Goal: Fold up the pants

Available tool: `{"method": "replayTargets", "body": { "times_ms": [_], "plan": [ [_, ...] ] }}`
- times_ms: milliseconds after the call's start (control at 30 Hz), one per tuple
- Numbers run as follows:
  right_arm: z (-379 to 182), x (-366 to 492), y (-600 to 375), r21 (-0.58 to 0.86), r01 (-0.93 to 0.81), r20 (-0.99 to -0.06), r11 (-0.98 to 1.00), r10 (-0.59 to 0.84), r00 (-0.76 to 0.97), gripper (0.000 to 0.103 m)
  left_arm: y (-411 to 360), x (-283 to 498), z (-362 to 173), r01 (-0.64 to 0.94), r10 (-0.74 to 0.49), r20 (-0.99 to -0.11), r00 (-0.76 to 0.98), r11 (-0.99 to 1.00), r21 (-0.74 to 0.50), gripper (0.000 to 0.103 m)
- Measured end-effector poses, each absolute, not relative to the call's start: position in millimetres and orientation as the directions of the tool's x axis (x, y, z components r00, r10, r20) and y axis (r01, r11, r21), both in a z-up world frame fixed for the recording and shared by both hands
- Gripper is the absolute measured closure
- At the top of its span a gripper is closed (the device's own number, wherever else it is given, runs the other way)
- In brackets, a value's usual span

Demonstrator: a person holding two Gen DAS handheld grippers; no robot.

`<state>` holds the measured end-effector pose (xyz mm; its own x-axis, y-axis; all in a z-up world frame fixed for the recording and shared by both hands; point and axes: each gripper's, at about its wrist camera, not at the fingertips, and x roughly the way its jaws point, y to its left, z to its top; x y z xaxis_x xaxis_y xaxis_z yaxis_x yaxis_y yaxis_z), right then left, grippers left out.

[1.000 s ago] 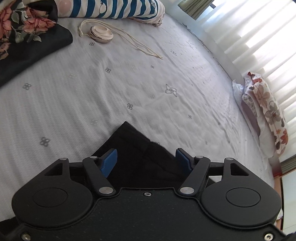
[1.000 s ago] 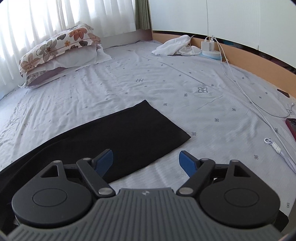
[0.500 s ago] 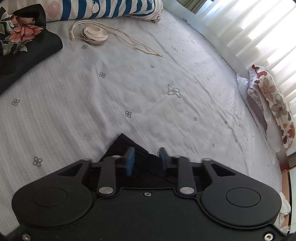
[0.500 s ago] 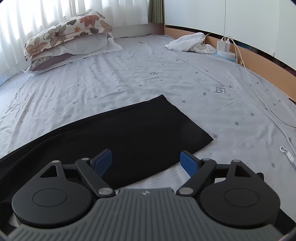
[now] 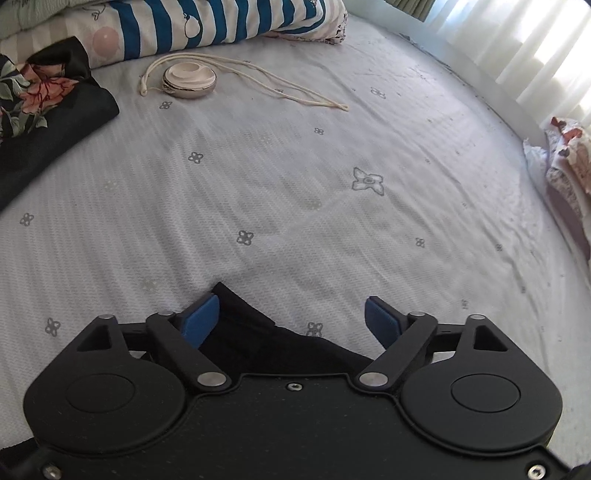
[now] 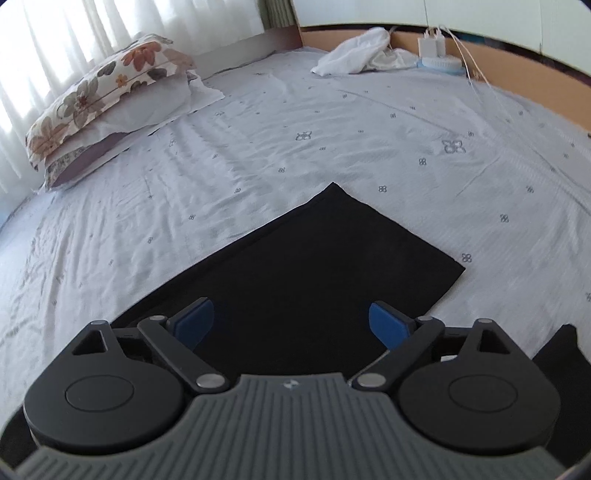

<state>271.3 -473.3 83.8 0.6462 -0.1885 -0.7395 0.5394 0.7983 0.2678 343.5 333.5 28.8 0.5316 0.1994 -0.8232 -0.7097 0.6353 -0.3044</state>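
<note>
Now, left gripper point(image 5: 291, 314): fingers point(image 5: 201, 319) spread apart, holding nothing; a corner of the black pants point(image 5: 255, 332) lies on the bed point(image 5: 295, 206) between them, close against the pad at 9 o'clock. Round cream case with cord point(image 5: 190, 79) at 11 o'clock, near a striped pillow point(image 5: 207, 22). Right gripper point(image 6: 291, 321): fingers point(image 6: 388, 325) apart, empty, above the flat pants leg point(image 6: 317, 258), hem toward 1 o'clock. Floral pillow point(image 6: 99, 88) at 10 o'clock.
</note>
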Motion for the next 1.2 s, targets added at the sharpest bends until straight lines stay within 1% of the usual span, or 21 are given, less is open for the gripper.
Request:
{"method": "replayTargets", "body": {
  "times_ms": [33, 67, 100, 167, 233, 267, 300, 400, 467, 533, 667, 767, 900, 933, 1000, 1033, 1067, 1100, 1133, 1167, 1200],
  "plan": [
    [83, 278, -481, 0.313, 0.551, -0.744, 0.773, -0.162, 0.649, 0.0, 331, 343, 28, -0.712, 0.217, -0.823, 0.526, 0.642, -0.286, 0.029],
    [81, 284, -488, 0.352, 0.56, -0.744, 0.75, -0.139, 0.653, 0.0, 330, 342, 26, -0.713, 0.231, -0.822, 0.521, 0.647, -0.27, 0.035],
    [80, 290, -493, 0.379, 0.567, -0.741, 0.731, -0.126, 0.659, 0.0, 329, 341, 24, -0.712, 0.239, -0.821, 0.518, 0.652, -0.26, 0.037],
    [76, 302, -501, 0.388, 0.586, -0.74, 0.711, -0.138, 0.658, 0.0, 330, 337, 22, -0.714, 0.252, -0.815, 0.522, 0.652, -0.255, 0.044],
    [71, 318, -505, 0.352, 0.611, -0.747, 0.709, -0.18, 0.64, 0.0, 332, 334, 20, -0.72, 0.271, -0.811, 0.519, 0.65, -0.244, 0.044],
    [68, 326, -507, 0.333, 0.623, -0.753, 0.708, -0.198, 0.628, 0.0, 335, 335, 16, -0.734, 0.286, -0.822, 0.492, 0.644, -0.216, 0.045],
    [65, 334, -509, 0.319, 0.631, -0.759, 0.707, -0.208, 0.617, 0.0, 338, 334, 10, -0.734, 0.28, -0.825, 0.491, 0.643, -0.218, 0.043],
    [52, 362, -513, 0.289, 0.645, -0.775, 0.708, -0.222, 0.592, 0.0, 335, 332, 9, -0.711, 0.288, -0.803, 0.521, 0.667, -0.222, 0.035],
    [43, 380, -514, 0.254, 0.653, -0.785, 0.713, -0.243, 0.57, 0.0, 327, 339, 8, -0.684, 0.3, -0.806, 0.511, 0.709, -0.17, 0.026],
    [35, 399, -515, 0.213, 0.665, -0.792, 0.716, -0.272, 0.546, 0.0, 318, 345, 5, -0.675, 0.323, -0.805, 0.498, 0.727, -0.126, 0.02],
    [18, 434, -515, 0.167, 0.666, -0.799, 0.728, -0.296, 0.523, 0.0, 312, 354, 1, -0.692, 0.342, -0.805, 0.485, 0.713, -0.113, 0.006],
    [6, 456, -513, 0.093, 0.668, -0.797, 0.738, -0.347, 0.494, 0.0, 306, 359, -2, -0.702, 0.372, -0.798, 0.473, 0.707, -0.087, 0.003],
    [-19, 475, -516, 0.007, 0.684, -0.82, 0.729, -0.387, 0.421, 0.0, 304, 358, -3, -0.704, 0.389, -0.79, 0.474, 0.706, -0.075, 0.003],
    [-21, 474, -514, -0.004, 0.686, -0.813, 0.727, -0.402, 0.421, 0.0, 304, 358, -3, -0.706, 0.389, -0.79, 0.474, 0.704, -0.077, 0.003],
    [-20, 471, -512, -0.004, 0.696, -0.808, 0.718, -0.412, 0.42, 0.013, 303, 357, -1, -0.714, 0.412, -0.782, 0.467, 0.697, -0.059, 0.013],
    [-16, 468, -511, -0.027, 0.71, -0.799, 0.704, -0.442, 0.407, 0.044, 298, 355, 2, -0.722, 0.447, -0.765, 0.463, 0.691, -0.033, 0.034],
    [-10, 464, -510, -0.044, 0.723, -0.786, 0.69, -0.471, 0.402, 0.091, 293, 353, 6, -0.727, 0.487, -0.746, 0.454, 0.687, 0.006, 0.058],
    [-6, 458, -511, -0.05, 0.741, -0.785, 0.67, -0.486, 0.385, 0.099, 290, 351, 10, -0.72, 0.504, -0.734, 0.455, 0.693, 0.03, 0.062],
    [-3, 452, -515, -0.009, 0.745, -0.792, 0.667, -0.459, 0.402, 0.099, 288, 349, 13, -0.712, 0.504, -0.731, 0.46, 0.701, 0.035, 0.079],
    [0, 445, -521, 0.031, 0.742, -0.803, 0.669, -0.426, 0.418, 0.099, 287, 346, 15, -0.713, 0.5, -0.731, 0.464, 0.701, 0.027, 0.084],
    [1, 437, -525, 0.053, 0.743, -0.805, 0.667, -0.411, 0.427, 0.1, 287, 343, 19, -0.71, 0.495, -0.73, 0.471, 0.704, 0.018, 0.086]
  ]
}}
